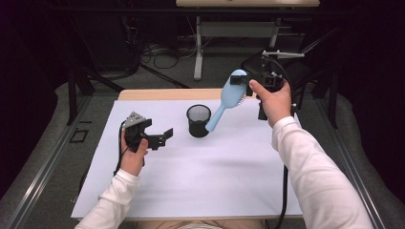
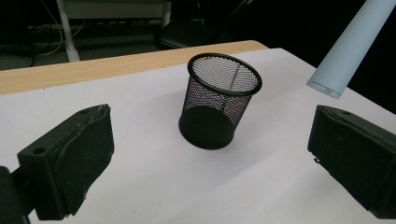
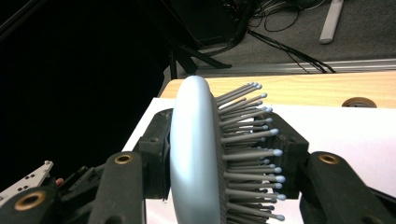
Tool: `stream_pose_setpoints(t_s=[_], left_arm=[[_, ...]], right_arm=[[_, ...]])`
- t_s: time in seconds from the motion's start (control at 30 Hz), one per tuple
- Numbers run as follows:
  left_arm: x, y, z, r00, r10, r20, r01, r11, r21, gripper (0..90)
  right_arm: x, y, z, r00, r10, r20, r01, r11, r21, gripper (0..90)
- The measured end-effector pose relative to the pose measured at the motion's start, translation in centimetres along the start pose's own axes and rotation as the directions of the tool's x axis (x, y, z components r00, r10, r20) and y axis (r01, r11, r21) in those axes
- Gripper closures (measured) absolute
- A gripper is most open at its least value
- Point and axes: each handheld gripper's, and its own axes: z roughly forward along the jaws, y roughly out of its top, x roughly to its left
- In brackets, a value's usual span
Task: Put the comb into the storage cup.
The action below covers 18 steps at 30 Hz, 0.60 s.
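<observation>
Right gripper (image 1: pixel 240 79) raised above the table's far right, jaws clamped on the head of a light-blue hairbrush (image 1: pixel 228 98), one jaw on its smooth back and one against the bristles; the handle slants down-left, its tip over or just beside the rim of the black mesh cup (image 1: pixel 198 120), which of the two is hard to tell. Left gripper (image 1: pixel 161 138) low over the white sheet (image 1: pixel 200 176), jaws spread wide and empty, pointing at the upright cup.
</observation>
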Motion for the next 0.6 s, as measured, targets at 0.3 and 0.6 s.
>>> stream_pose_setpoints(t_s=[0.3, 0.6], left_arm=[[0.31, 0.01, -0.36, 1.0000, -0.001, -0.005, 0.001, 1.0000, -0.010, 1.1], [0.35, 0.03, -0.48, 1.0000, -0.005, -0.009, 0.005, 0.9999, -0.013, 1.1]], right_arm=[[0.36, 0.41, 0.19, 0.9999, -0.010, 0.008, 0.010, 1.000, -0.005, 50.1], [0.65, 0.76, 0.35, 0.9995, -0.025, 0.021, 0.026, 1.000, -0.014, 50.1]])
